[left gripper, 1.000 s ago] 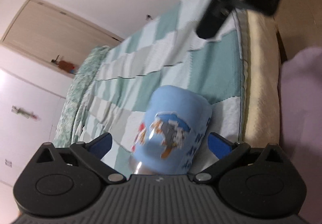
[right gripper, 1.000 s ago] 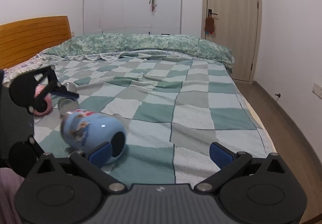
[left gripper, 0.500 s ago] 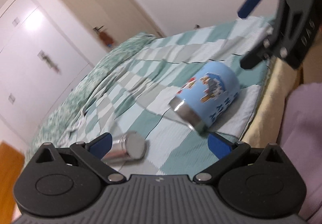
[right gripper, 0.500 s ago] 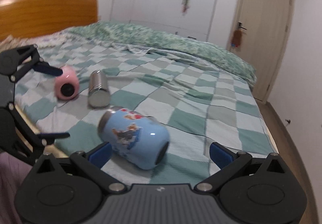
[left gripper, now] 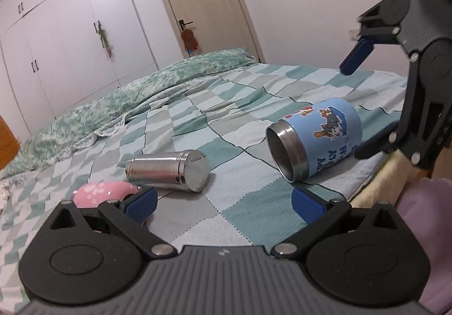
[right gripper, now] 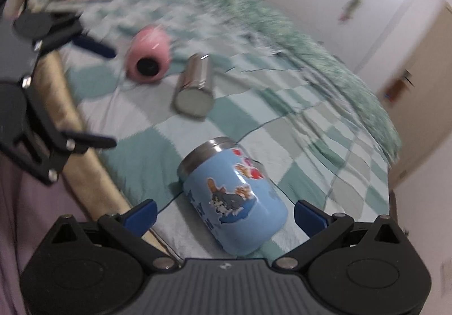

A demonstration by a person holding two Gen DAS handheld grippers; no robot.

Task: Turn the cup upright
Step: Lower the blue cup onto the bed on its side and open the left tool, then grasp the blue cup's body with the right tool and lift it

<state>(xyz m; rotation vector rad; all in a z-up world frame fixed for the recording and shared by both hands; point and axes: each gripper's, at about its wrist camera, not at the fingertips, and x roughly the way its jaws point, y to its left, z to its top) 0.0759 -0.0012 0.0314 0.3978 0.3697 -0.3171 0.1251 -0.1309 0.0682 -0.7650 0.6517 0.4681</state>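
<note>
A light blue cup [left gripper: 325,135] with cartoon stickers and a steel rim lies on its side on the checked bedspread, near the bed's edge. In the right wrist view the cup [right gripper: 234,196] lies just ahead of my right gripper [right gripper: 224,211], base toward me, between the open jaws' line but untouched. My left gripper [left gripper: 224,202] is open and empty, a short way from the cup's open mouth. The right gripper [left gripper: 375,94] also shows in the left wrist view, open above the cup's base end.
A steel cup [left gripper: 169,166] and a pink cup [left gripper: 101,193] lie on their sides on the bed [left gripper: 197,105]. The mattress edge [right gripper: 82,145] runs by the blue cup. A folded green quilt [left gripper: 127,100], wardrobes and a door stand behind.
My left gripper has let go of the blue cup and drawn back; the cup now lies on the bed. My right gripper has swung round and closed in behind the cup's base.
</note>
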